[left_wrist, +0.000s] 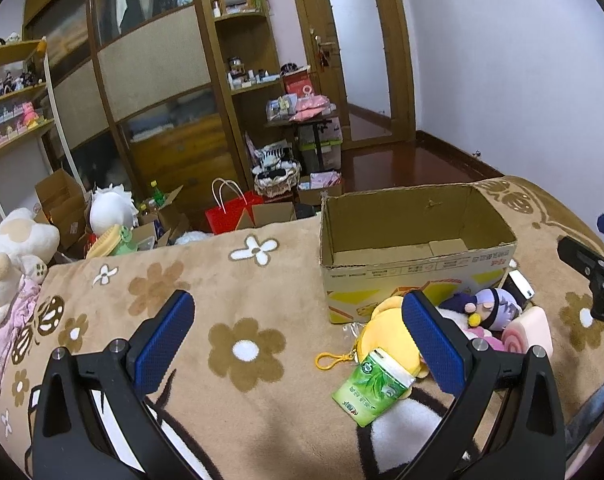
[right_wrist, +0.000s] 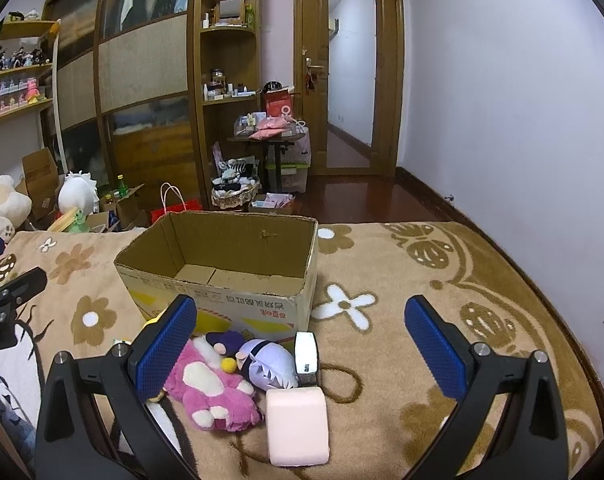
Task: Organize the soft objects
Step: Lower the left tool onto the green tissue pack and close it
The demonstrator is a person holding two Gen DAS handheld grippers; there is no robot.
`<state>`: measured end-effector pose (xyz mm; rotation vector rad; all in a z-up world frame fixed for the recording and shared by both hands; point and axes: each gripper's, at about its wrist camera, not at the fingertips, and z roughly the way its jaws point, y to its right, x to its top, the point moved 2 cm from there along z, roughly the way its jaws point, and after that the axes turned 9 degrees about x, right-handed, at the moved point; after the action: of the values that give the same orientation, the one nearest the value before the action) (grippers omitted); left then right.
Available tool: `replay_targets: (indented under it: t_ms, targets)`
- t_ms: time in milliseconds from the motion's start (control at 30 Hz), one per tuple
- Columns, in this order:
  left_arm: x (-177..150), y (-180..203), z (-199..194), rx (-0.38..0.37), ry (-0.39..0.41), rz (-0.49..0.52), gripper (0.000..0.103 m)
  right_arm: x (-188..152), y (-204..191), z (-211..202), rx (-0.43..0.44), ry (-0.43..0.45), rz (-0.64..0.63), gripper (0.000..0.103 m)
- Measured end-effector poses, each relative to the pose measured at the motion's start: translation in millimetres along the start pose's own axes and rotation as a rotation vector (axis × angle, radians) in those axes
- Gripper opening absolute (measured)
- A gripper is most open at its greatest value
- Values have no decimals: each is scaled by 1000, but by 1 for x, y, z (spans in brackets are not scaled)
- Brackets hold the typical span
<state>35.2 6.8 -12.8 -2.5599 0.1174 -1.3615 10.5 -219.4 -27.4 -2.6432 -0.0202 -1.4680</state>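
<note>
An open, empty cardboard box point(left_wrist: 413, 276) point(right_wrist: 222, 292) stands on the flower-patterned blanket. In front of it lie a yellow plush point(left_wrist: 385, 336), a green tea pack point(left_wrist: 369, 388), a purple-haired doll point(left_wrist: 491, 306) point(right_wrist: 262, 364), a pink plush paw point(right_wrist: 214, 392) and a pink roll-cake cushion point(left_wrist: 527, 330) point(right_wrist: 298, 424). My left gripper point(left_wrist: 298, 328) is open and empty above the blanket, left of the pile. My right gripper point(right_wrist: 298, 332) is open and empty above the pile, and its side shows in the left wrist view point(left_wrist: 589, 272).
A small silver-and-black device point(right_wrist: 305, 354) lies beside the doll. Plush toys point(left_wrist: 10, 256) lie at the bed's left edge. Beyond the bed are boxes, a red bag point(left_wrist: 230, 212), shelves, a wardrobe and a door. The wall runs along the right.
</note>
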Motion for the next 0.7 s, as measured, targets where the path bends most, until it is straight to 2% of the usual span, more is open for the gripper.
replay_targets:
  t_ms: [200, 433, 700]
  targets:
    - [4, 7, 22, -14, -81, -3, 102, -3, 9, 23, 41, -84, 58, 103]
    - [5, 22, 41, -10, -120, 19, 102, -11, 15, 51, 79, -189, 96, 103]
    - [-1, 35, 66, -53, -219, 27, 102, -17, 19, 77, 65, -250, 90, 103]
